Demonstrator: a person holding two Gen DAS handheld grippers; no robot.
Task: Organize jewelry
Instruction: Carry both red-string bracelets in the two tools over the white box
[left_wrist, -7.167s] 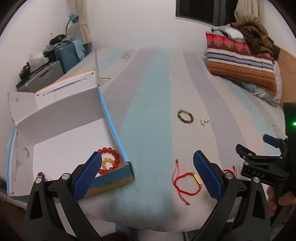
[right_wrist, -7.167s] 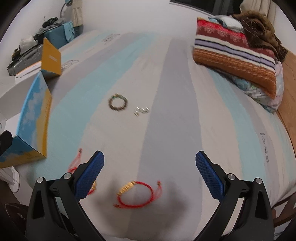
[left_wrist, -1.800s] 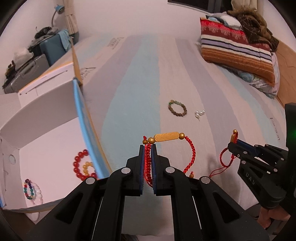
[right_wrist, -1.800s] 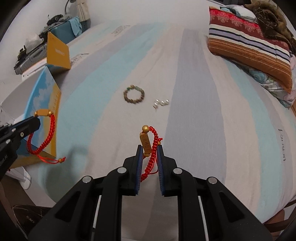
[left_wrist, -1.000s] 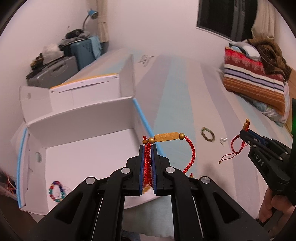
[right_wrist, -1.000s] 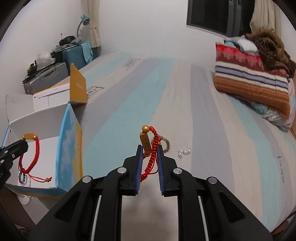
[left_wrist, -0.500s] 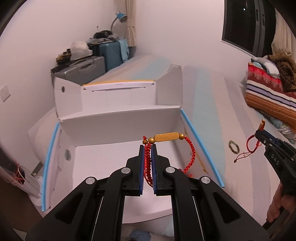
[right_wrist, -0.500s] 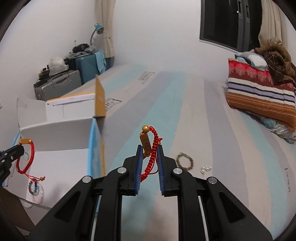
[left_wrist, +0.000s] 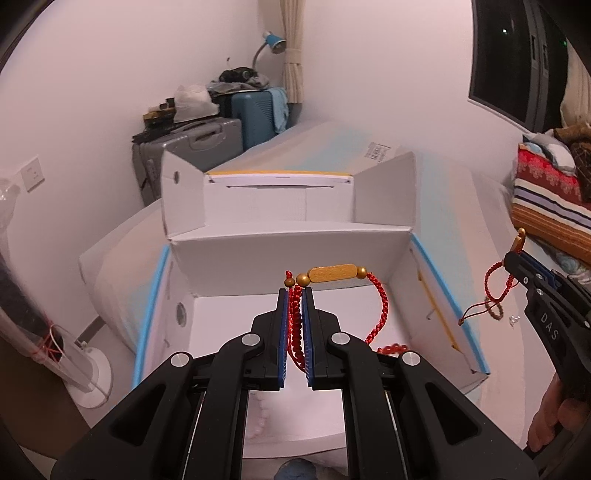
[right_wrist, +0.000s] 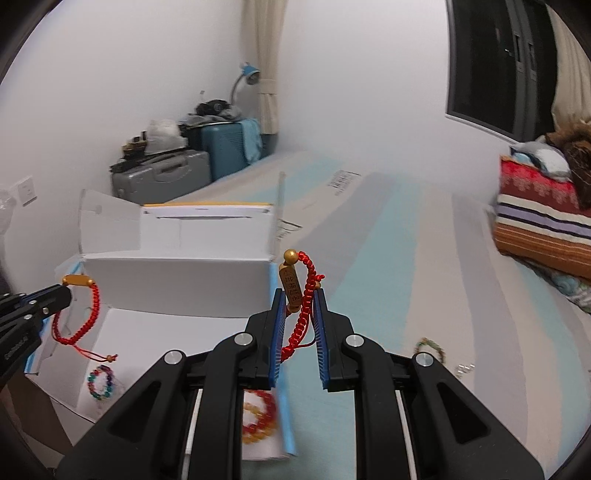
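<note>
- The left gripper (left_wrist: 294, 334) pinches a red cord bracelet (left_wrist: 380, 302), its gold bar charm above the open white box (left_wrist: 229, 254).
- The right gripper (right_wrist: 299, 332), jaws slightly wider, clamps a second red bracelet (right_wrist: 304, 306) near the box's right wall.
- Best release low, over bare floor, away from the beaded bracelets (right_wrist: 99, 380) inside.

Over the open white box (left_wrist: 258, 328), we see its top unobstructed, though upright flaps (left_wrist: 384, 192) wall its far side and a blue-edged wall (left_wrist: 448, 299) rises on the bed side. Suitcases (left_wrist: 207, 140) crowd the corner beyond. The striped bed (right_wrist: 424, 258) lies broad and bare up to the folded blankets (right_wrist: 543, 218).
</note>
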